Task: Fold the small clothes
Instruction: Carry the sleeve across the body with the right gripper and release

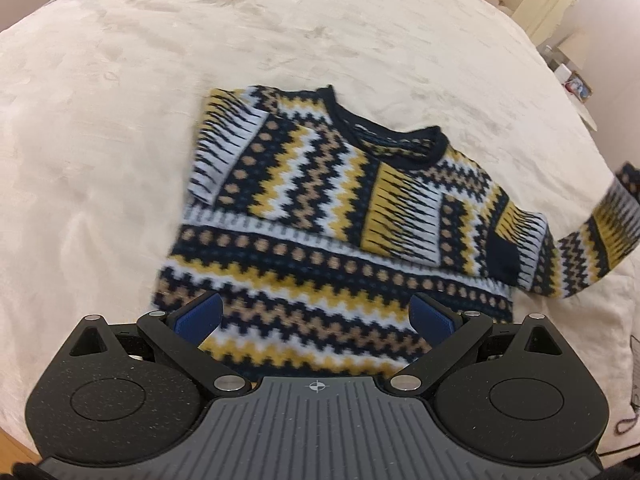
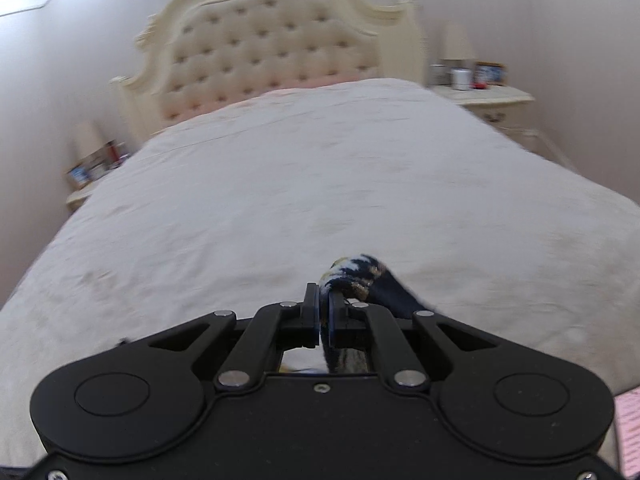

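A small knitted sweater (image 1: 320,216) in navy, yellow, white and tan zigzags lies flat on the cream bedspread (image 1: 120,140), neck hole away from me. Its left sleeve is folded across the chest. The right sleeve (image 1: 600,232) is lifted off the bed and stretched toward the right edge of the left wrist view. My left gripper (image 1: 316,312) hovers open over the sweater's hem, blue pads wide apart, nothing between them. My right gripper (image 2: 324,304) is shut on the sleeve's cuff (image 2: 360,276), which bunches out past the fingertips, above the bedspread (image 2: 280,200).
A tufted cream headboard (image 2: 272,48) stands at the far end of the bed. Nightstands with lamps and small items flank it on the left (image 2: 92,168) and right (image 2: 480,92). The bed's edge falls away at the lower right.
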